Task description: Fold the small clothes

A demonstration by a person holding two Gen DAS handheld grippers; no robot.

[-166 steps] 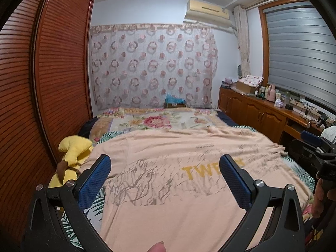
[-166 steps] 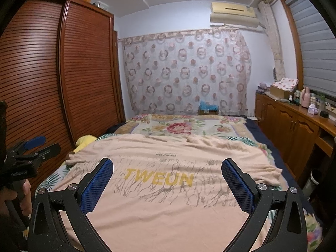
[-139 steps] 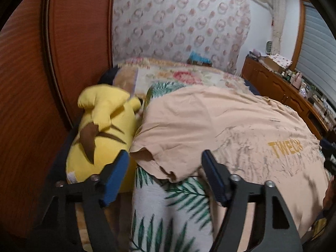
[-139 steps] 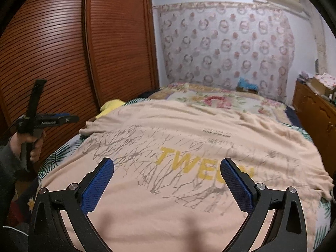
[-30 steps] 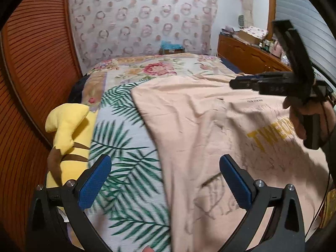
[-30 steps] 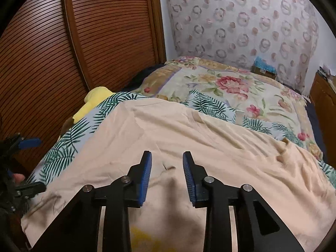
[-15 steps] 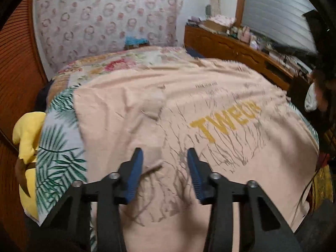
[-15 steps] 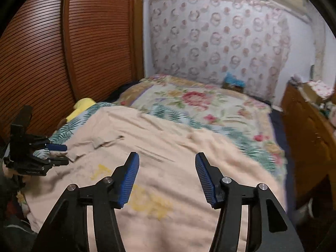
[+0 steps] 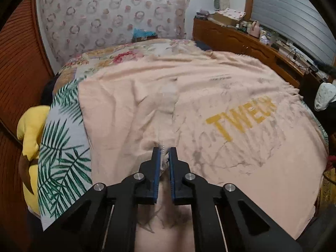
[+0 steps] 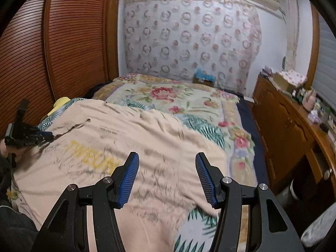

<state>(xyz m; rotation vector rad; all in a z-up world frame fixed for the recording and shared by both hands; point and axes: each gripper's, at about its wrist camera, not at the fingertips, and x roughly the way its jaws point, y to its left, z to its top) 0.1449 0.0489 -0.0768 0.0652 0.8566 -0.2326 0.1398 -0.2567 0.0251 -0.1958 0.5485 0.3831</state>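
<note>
Left gripper [image 9: 164, 150]: jaws closing, nearly together, with a raised ridge of the shirt [image 9: 189, 109] between the blue pads [image 9: 156, 168]; cloth puckers up into the gap and the pads look to be pinching it, near the shirt's left side, tips pointing down onto the fabric. From the right wrist view the same tool shows at far left, tips on the cloth by the folded-in sleeve edge, a hand [image 10: 4, 147] behind it, mostly cut off. Right gripper [image 10: 167, 157]: jaws spread about halfway, nothing between them, hovering above the shirt's right half, not touching it; pads clear of cloth. Shirt: peach tee with yellow lettering and grey crack print, lying flat on the bed [image 10: 178, 96], covering most of the near end; left sleeve area folded inward, giving a straight left edge; right edge rumpled near the bed's side. Under it, a leaf-print sheet [image 9: 61, 151] shows at left and a floral quilt [image 10: 163, 93] at the far end. Yellow plush [image 9: 31, 126] wedged between the bed and the slatted wardrobe [image 10: 73, 42]. Wooden cabinet [image 10: 289, 130] along the right, clutter on top.
</note>
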